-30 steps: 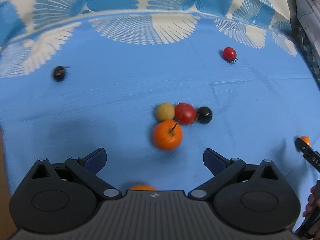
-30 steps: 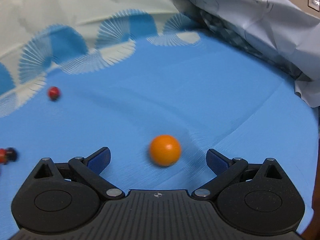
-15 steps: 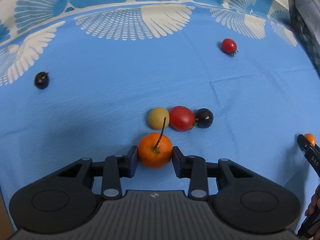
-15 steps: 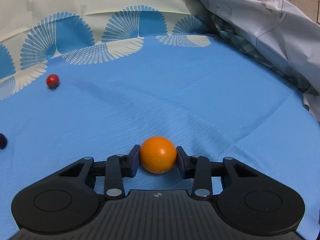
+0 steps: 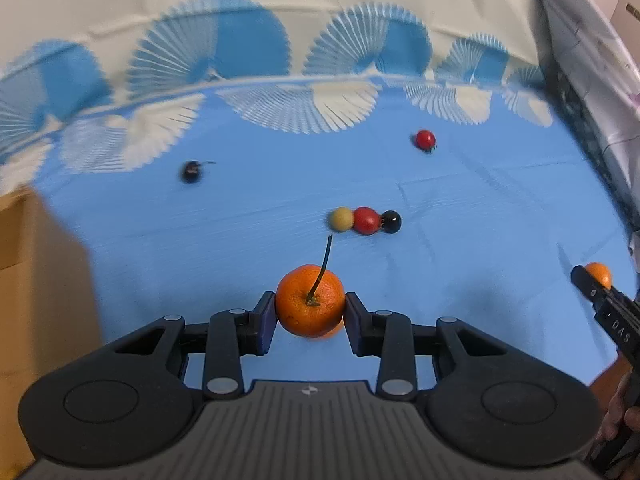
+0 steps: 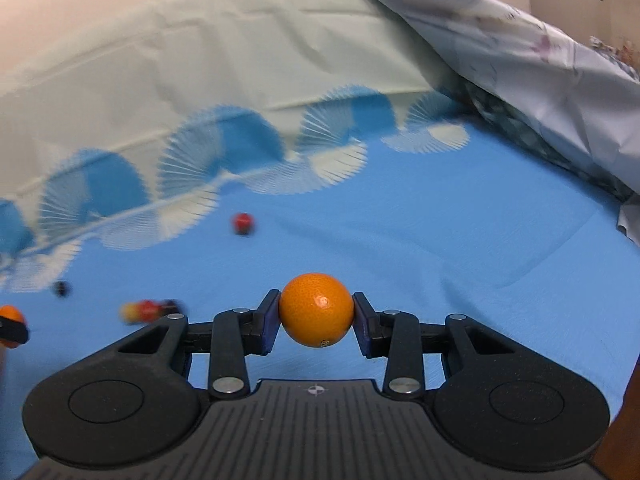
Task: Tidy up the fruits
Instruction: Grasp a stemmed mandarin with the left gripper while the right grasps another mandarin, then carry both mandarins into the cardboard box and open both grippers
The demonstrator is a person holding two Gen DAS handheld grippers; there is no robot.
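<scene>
- Left gripper (image 5: 310, 317): fingers clamped on the stemmed orange (image 5: 310, 301), held clear above the blue cloth (image 5: 240, 240).
- Middle of the cloth: a yellow fruit (image 5: 341, 219), red fruit (image 5: 366, 220) and black fruit (image 5: 391, 221) sit touching in a row — unsorted.
- Right gripper (image 6: 316, 322): fingers closed on the smooth orange (image 6: 316, 310), also off the cloth.
- Step in hand, I judge, is carrying — next, set both oranges down together.
</scene>
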